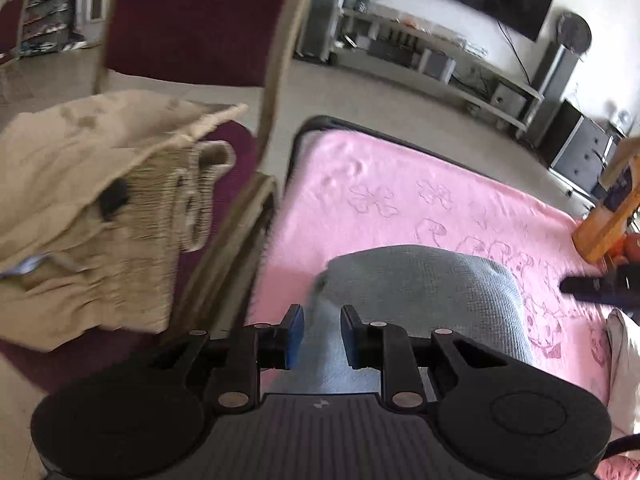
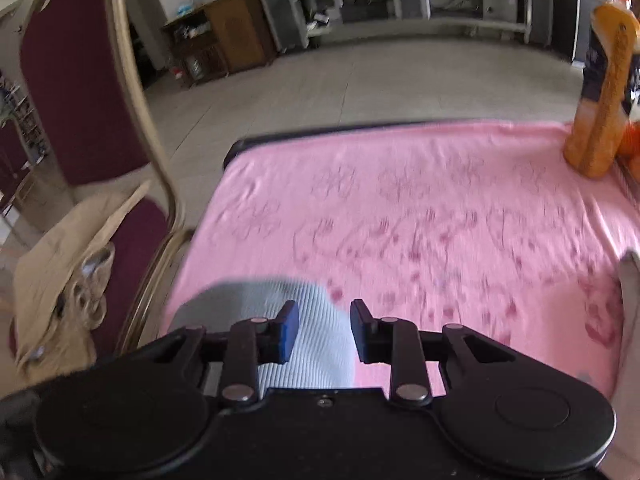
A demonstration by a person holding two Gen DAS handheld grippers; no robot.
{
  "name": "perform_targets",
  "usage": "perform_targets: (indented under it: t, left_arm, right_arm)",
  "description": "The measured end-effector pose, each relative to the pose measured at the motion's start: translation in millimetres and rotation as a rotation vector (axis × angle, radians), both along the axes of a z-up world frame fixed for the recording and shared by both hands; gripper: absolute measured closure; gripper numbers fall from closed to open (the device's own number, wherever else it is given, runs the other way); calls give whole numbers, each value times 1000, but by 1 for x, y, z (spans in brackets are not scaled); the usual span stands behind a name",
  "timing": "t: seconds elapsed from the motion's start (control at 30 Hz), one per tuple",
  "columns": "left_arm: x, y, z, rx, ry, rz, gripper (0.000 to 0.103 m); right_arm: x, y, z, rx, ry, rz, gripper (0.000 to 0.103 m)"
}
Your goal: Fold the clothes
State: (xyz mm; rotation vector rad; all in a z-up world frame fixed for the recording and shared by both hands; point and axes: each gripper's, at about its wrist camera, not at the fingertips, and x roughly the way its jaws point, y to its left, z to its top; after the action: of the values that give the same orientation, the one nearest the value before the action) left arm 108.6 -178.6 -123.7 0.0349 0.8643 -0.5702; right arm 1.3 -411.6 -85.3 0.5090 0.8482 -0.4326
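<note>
Both grippers open, nothing held.
Left gripper: 2 blue-padded fingers parallel with a gap between them, pointing forward. Right gripper: same pose, jaws apart, slightly wider gap.

Daylight fills the room, bright and soft, strongest on the white back wall, which nearly washes out. Shadows are faint. Both views are smeared by motion blur: the pink cloth pattern streaks, and the chair frame doubles. Fisheye distortion bends straight edges toward the dark corners. The right view is the blurrier.
</note>
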Motion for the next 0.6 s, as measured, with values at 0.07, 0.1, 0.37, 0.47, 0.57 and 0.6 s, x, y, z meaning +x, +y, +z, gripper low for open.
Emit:
perform_targets:
  t: [0.07, 0.1, 0.37, 0.47, 0.57, 0.6]
  left_arm:
    - [-4, 7, -1, -3, 26, 8, 85]
    - [-5, 8, -4, -2, 49, 5, 85]
    - [3, -14, -38, 175, 160, -44, 84]
    - [3, -16, -42, 187, 165, -57, 84]
    - [3, -19, -45, 198, 158, -68, 85]
    - [2, -19, -45, 198, 154, -68, 85]
  right_arm:
    - [-4, 8, -4, 32, 26, 23, 74]
    - [-4, 11, -7, 45, 36, 30, 75]
    - [39, 29, -34, 3, 153, 69, 77]
    - [49, 29, -53, -7, 219, 97, 76]
    - [51, 29, -59, -12, 231, 102, 74]
    - [51, 28, -60, -14, 232, 100, 72]
